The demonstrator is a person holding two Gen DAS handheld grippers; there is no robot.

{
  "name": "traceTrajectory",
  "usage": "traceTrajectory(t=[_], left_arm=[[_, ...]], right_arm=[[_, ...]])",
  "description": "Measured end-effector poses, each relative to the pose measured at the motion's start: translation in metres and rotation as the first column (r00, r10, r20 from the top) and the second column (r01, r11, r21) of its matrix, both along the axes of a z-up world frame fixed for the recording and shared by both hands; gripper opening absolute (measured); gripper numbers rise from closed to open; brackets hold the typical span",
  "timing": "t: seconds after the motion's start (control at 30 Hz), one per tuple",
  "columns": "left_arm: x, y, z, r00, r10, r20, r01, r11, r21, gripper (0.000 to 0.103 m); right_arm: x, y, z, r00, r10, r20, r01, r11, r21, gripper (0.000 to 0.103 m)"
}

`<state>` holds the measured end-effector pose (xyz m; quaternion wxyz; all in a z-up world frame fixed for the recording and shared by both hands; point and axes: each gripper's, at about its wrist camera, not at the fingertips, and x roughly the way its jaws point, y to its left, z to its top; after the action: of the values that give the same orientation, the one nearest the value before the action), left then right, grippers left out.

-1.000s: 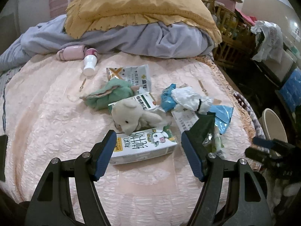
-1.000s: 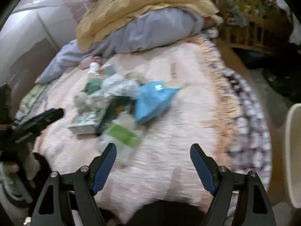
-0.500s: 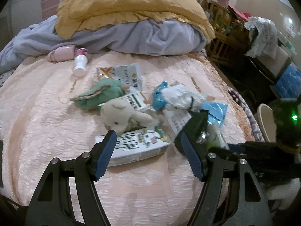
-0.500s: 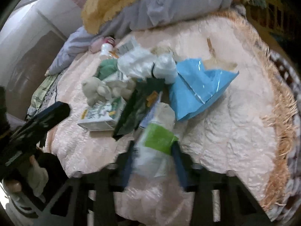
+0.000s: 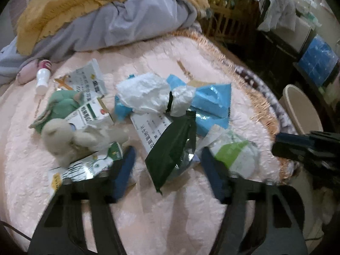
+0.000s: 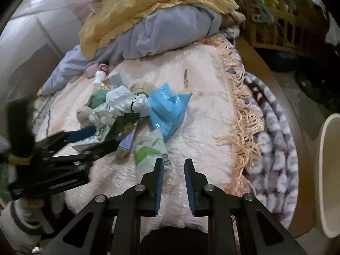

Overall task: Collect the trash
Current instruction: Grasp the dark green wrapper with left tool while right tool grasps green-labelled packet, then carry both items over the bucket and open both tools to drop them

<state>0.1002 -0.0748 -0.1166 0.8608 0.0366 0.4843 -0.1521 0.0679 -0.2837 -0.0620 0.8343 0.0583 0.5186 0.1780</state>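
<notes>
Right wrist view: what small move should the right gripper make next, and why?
Probably shift the right gripper slightly forward and left. Its jaws stand narrowly apart with only bedspread between them, while the green-and-white packet lies just off its left finger, outside the gap.

Chinese print on the white box [image 5: 152, 130] and milk carton [image 5: 85, 167], illegible.

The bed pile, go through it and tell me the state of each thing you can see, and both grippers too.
Left gripper: open, straddling the dark green bag.
Right gripper: narrowly open, empty.
Dark green bag: torn open, lying flat.
Green-and-white wrapper: crumpled, beside the right fingers.
Blue bag: opened, crinkled.
White bag: tied at its middle.
Milk carton: lying on its side.
Bin: upright beside the bed.
</notes>
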Motion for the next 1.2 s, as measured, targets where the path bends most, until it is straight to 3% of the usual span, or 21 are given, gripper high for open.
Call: traceTrajectory(t=[0.03, 0.1, 0.13, 0.27, 0.5, 0.57, 0.63, 0.93, 1.2], left_arm=[[0.004, 0.000, -0.005, 1.000, -0.003, -0.026, 0.003, 1.000, -0.007, 0.035], [0.007, 0.002, -0.007, 0.999, -0.005, -0.046, 0.004, 0.999, -0.034, 0.030], [0.006, 0.003, -0.004, 0.999, -0.010, -0.040, 0.008, 0.999, -0.043, 0.023], [-0.002, 0.015, 0.014, 0.999, -0.017, -0.034, 0.014, 0.995, -0.097, 0.013], [-0.007, 0.033, 0.031, 0.999, -0.011, -0.051, 0.003, 0.988, -0.156, 0.012], [-0.008, 0.034, 0.035, 0.999, -0.004, -0.047, -0.004, 0.987, -0.160, 0.012], [-0.010, 0.033, 0.038, 0.999, -0.006, -0.044, -0.001, 0.985, -0.173, 0.012], [-0.017, -0.016, 0.050, 0.998, -0.069, 0.010, 0.069, 0.987, -0.142, 0.012], [-0.018, -0.072, 0.055, 0.991, -0.130, 0.029, 0.133, 0.983, -0.127, 0.012]], right_arm=[[-0.001, 0.003, 0.000, 1.000, 0.011, 0.002, -0.011, 1.000, -0.001, 0.043], [-0.003, 0.012, 0.000, 0.999, 0.048, 0.019, -0.047, 0.998, -0.031, 0.064], [-0.003, 0.017, -0.001, 0.997, 0.069, 0.023, -0.067, 0.997, -0.047, 0.067], [0.003, 0.037, -0.009, 0.988, 0.153, 0.020, -0.150, 0.984, -0.091, 0.067], [0.023, 0.070, -0.045, 0.965, 0.257, -0.061, -0.264, 0.940, -0.214, 0.067], [0.026, 0.069, -0.049, 0.968, 0.240, -0.075, -0.251, 0.935, -0.249, 0.044], [0.023, 0.062, -0.042, 0.972, 0.231, -0.044, -0.235, 0.940, -0.248, 0.039], [-0.009, -0.006, 0.004, 0.994, 0.093, 0.064, -0.085, 0.989, -0.117, 0.038], [-0.022, -0.057, 0.021, 0.992, -0.047, 0.119, 0.059, 0.993, -0.100, 0.038]])
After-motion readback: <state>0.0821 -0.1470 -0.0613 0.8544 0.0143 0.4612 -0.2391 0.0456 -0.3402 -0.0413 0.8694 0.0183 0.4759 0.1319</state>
